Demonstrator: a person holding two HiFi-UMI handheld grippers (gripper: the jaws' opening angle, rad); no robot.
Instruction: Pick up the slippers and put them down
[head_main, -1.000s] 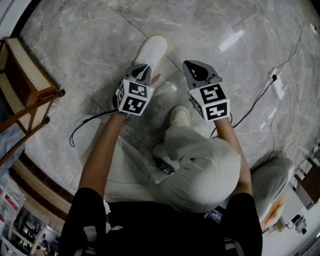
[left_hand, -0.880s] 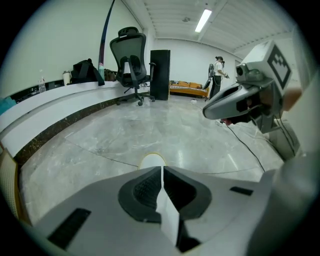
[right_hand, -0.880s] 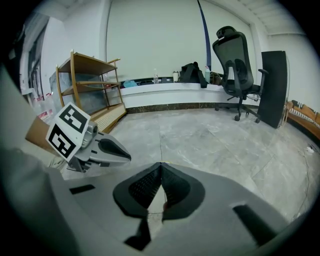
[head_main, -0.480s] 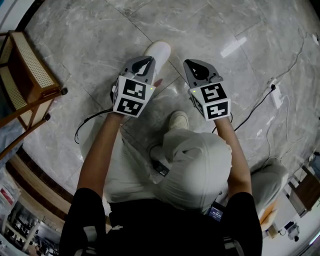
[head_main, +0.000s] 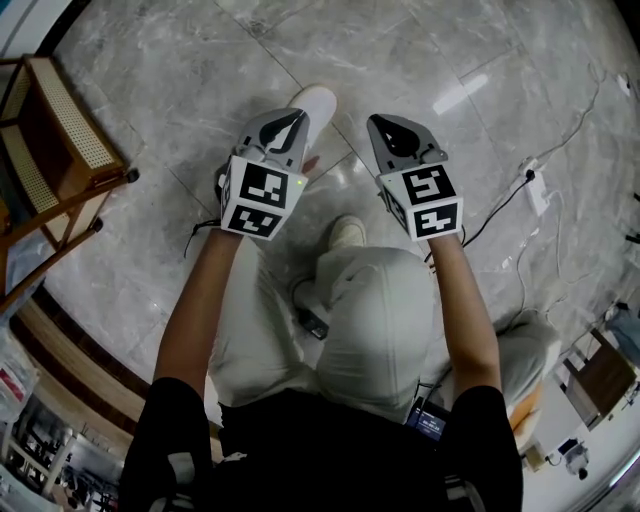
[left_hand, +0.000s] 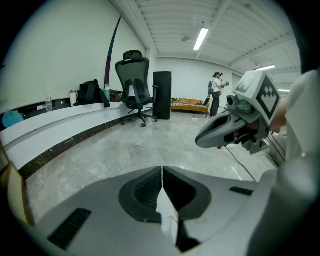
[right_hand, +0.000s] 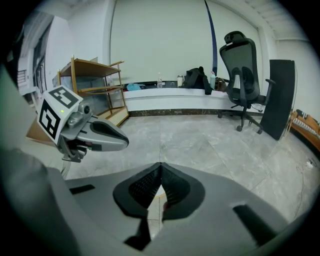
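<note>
An office hall: marble floor (left_hand: 150, 145), black swivel chair (left_hand: 135, 80), ceiling strip light (left_hand: 201, 38), wooden shelf (right_hand: 92, 85).

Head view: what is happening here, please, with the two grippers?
A person holds a gripper in each hand above a marble floor. The left gripper is shut on the edge of a white slipper, apparently lifting it. The right gripper hangs beside it, shut, with nothing between its jaws.

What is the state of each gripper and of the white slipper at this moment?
left gripper: shut, nothing gripped.
right gripper: shut, nothing gripped.
slipper: lying on the floor, not gripped, partly hidden behind the left gripper.
</note>
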